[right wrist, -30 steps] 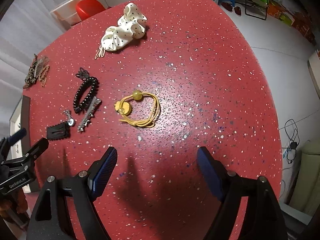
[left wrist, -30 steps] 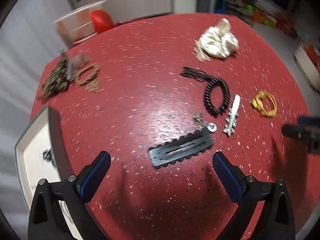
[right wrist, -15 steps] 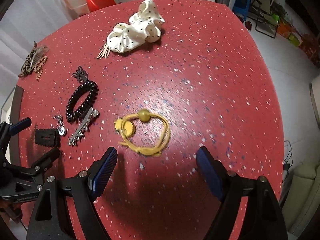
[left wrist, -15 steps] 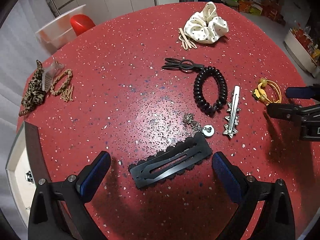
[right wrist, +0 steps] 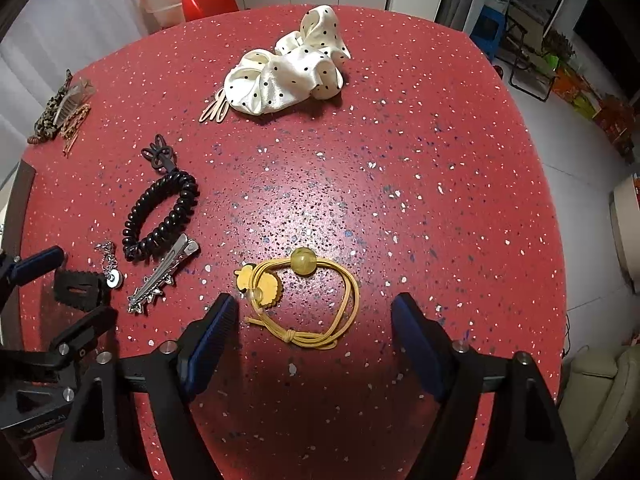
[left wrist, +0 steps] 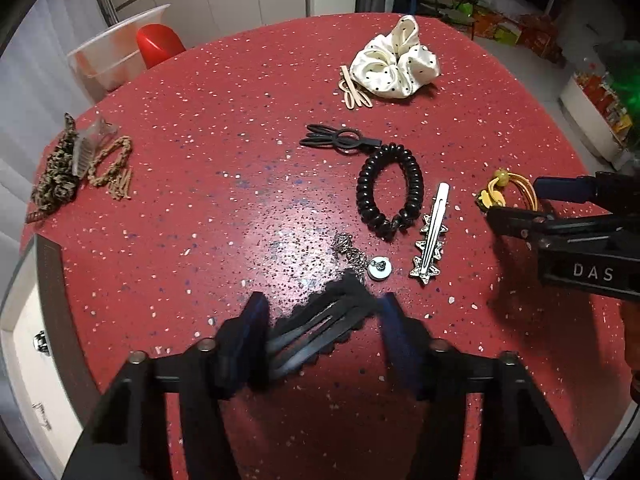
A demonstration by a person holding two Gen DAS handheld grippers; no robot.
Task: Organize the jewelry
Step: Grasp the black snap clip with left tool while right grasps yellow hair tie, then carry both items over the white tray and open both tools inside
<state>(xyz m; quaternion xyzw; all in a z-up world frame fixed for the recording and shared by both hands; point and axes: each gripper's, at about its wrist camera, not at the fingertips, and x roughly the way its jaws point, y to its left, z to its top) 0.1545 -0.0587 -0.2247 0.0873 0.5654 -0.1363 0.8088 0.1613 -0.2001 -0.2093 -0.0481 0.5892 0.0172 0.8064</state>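
Observation:
On the red speckled table [left wrist: 224,184], my left gripper [left wrist: 322,314] straddles a black scalloped hair clip [left wrist: 320,330]; its jaws are partly closed around it, and contact is unclear. My right gripper [right wrist: 314,316] is open around a yellow hair tie with a bead [right wrist: 304,300], which also shows in the left wrist view [left wrist: 504,192]. Nearby lie a black spiral hair tie [left wrist: 390,196], a silver star clip [left wrist: 430,240], a small chain earring [left wrist: 360,260] and a black loop clip [left wrist: 340,142].
A white polka-dot scrunchie [left wrist: 394,64] and beige pins [left wrist: 354,92] lie at the far side. Leopard and braided bands with a clear comb [left wrist: 80,160] lie far left. An open white drawer tray [left wrist: 28,344] sits at the left edge. A red stool [left wrist: 156,44] stands beyond the table.
Both grippers have moved forward and down. The left jaws have narrowed around the black scalloped clip. The right gripper now straddles the yellow hair tie.

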